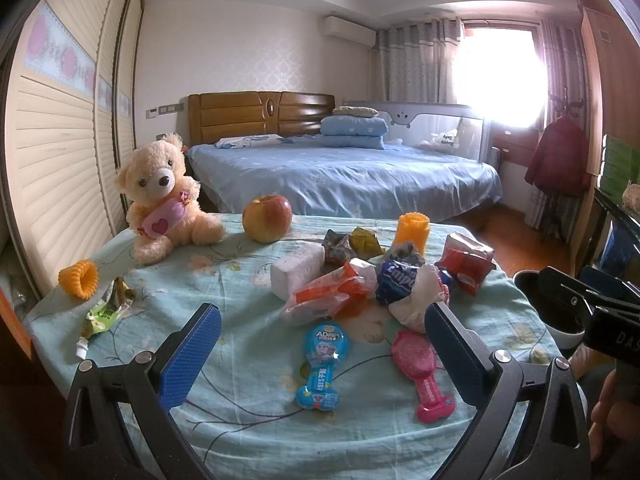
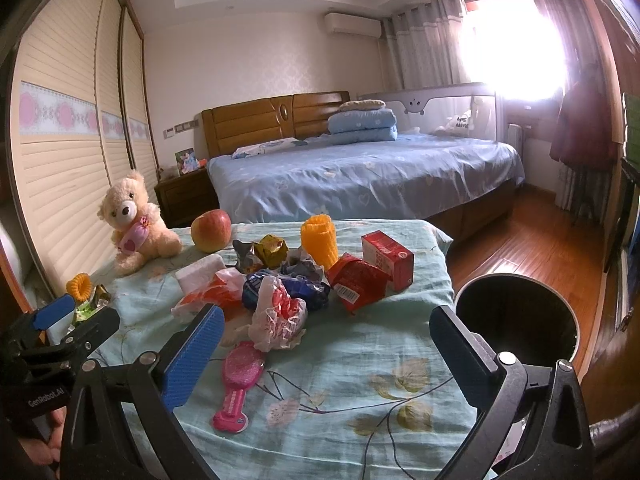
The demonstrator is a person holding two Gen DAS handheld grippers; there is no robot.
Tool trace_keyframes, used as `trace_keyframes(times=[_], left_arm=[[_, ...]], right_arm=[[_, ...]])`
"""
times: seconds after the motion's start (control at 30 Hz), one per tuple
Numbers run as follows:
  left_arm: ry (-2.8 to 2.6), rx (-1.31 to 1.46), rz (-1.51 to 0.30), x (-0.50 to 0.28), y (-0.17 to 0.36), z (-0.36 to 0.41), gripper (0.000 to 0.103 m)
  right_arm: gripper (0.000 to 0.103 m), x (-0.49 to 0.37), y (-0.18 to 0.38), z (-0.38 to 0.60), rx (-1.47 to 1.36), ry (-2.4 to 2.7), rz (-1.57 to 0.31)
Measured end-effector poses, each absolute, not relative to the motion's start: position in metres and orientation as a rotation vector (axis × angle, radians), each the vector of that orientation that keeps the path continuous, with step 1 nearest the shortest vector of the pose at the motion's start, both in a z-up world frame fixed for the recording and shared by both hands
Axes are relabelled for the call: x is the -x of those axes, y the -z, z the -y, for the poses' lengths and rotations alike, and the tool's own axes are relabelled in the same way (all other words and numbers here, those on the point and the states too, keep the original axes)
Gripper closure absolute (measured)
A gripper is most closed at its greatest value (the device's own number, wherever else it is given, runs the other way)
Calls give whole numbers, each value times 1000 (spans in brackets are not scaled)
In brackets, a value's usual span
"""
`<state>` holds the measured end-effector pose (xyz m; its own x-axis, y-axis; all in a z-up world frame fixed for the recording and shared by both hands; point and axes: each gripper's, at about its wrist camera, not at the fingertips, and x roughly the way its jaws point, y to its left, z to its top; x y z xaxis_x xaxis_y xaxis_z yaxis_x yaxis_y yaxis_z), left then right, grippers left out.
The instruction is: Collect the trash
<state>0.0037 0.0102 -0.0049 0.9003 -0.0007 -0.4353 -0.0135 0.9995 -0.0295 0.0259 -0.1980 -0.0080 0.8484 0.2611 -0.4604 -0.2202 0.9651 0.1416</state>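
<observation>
A: Left wrist view, status of the left tool [image 1: 322, 344]?

B: Jaws spread wide, nothing between them. It hangs over the near edge of the table [image 1: 248, 432], which is covered by a pale green floral cloth.

A: Location of the trash?

B: Take the apple [image 1: 267, 218] as the landmark. The trash pile [image 1: 360, 280] lies in front of the apple and to its right: an orange-and-white wrapper, a dark blue wrapper, a crumpled white bag, red packets. A white foam block [image 1: 296, 270] sits just in front of the apple, touching the pile. A green wrapper [image 1: 106, 312] lies well to the apple's left, near the table edge.

A: Right wrist view?

B: The right tool [image 2: 326, 350] is also fully open and empty. The black bin [image 2: 516, 316] stands off the table, far right of the apple. A red carton [image 2: 388, 256] stands upright to the apple's right, behind the pile.

A: Non-trash items?

B: A teddy bear [image 1: 164, 196] just left of the apple; a pink brush [image 1: 420, 372] well in front of it.
</observation>
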Motion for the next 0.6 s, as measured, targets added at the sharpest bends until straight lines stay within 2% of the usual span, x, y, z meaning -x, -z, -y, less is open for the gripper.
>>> trace_keyframes(times=[0.6], left_arm=[[0, 29, -451, -4, 4, -8, 1]], right_arm=[[0, -26, 7, 198, -84, -254, -499]])
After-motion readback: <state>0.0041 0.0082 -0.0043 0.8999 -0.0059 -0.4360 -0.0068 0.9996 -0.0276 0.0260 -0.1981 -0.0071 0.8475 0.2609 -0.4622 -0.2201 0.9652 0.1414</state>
